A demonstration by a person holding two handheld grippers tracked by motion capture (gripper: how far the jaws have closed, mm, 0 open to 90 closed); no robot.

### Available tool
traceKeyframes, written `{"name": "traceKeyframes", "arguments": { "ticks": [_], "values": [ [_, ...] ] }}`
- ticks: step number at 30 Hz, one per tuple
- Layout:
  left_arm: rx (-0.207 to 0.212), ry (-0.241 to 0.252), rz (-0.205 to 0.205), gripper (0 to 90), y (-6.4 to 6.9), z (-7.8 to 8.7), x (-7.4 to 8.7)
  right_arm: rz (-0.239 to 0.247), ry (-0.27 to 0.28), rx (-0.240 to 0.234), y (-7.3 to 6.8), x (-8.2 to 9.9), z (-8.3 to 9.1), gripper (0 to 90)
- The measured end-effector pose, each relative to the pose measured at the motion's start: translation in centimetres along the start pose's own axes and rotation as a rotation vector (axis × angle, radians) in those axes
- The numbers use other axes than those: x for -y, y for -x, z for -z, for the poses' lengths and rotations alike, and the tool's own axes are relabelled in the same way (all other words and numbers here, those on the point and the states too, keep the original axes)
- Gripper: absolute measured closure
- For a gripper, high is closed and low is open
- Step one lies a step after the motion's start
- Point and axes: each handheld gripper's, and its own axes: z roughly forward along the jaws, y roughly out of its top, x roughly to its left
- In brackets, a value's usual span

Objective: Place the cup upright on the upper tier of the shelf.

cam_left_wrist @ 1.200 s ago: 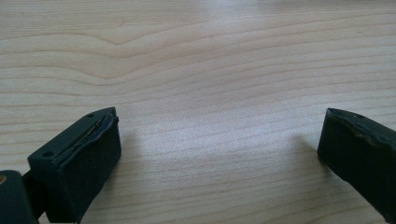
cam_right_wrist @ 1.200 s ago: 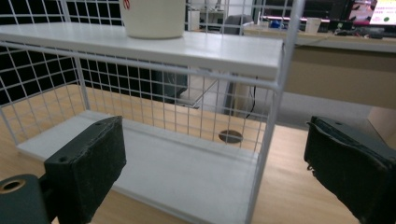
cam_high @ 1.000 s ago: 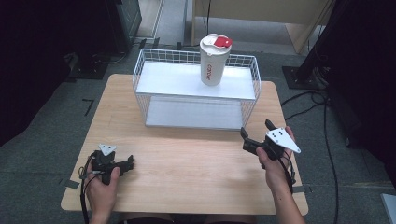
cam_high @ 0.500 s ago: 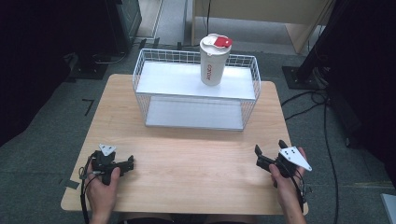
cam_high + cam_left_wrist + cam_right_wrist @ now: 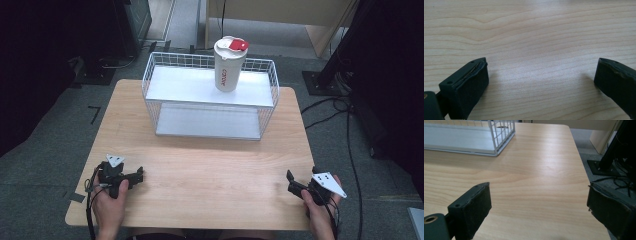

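Both my tongs, left [image 5: 140, 174] and right [image 5: 290, 181], rest gaping and empty on the surface [image 5: 210, 175]; next I would reach toward the cup [image 5: 228, 65] on the wire rack [image 5: 210, 107].

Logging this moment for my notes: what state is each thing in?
Cup: upright on the rack's upper shelf, red-and-white lid on.
Wire rack: standing on the table, lower shelf bare.
Left gripper: open, holding nothing.
Right gripper: open, holding nothing.

wooden table [image 5: 200, 175], grey carpet floor [image 5: 50, 145]
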Motion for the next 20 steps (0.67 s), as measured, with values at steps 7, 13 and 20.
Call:
{"name": "traceKeyframes", "arguments": {
  "ticks": [7,13,20],
  "values": [
    [-0.001,0.001,0.000,0.0,0.0,0.0,0.0,-0.010,-0.040,0.024,0.7,0.7,0.7,5.8],
    [-0.001,0.002,0.002,0.0,0.0,0.0,0.0,-0.040,-0.179,0.057,1.2,1.0,1.0,5.8],
    [-0.001,0.001,0.000,0.0,0.0,0.0,0.0,-0.045,-0.216,0.066,0.9,1.3,1.5,5.9]
  ]
}}
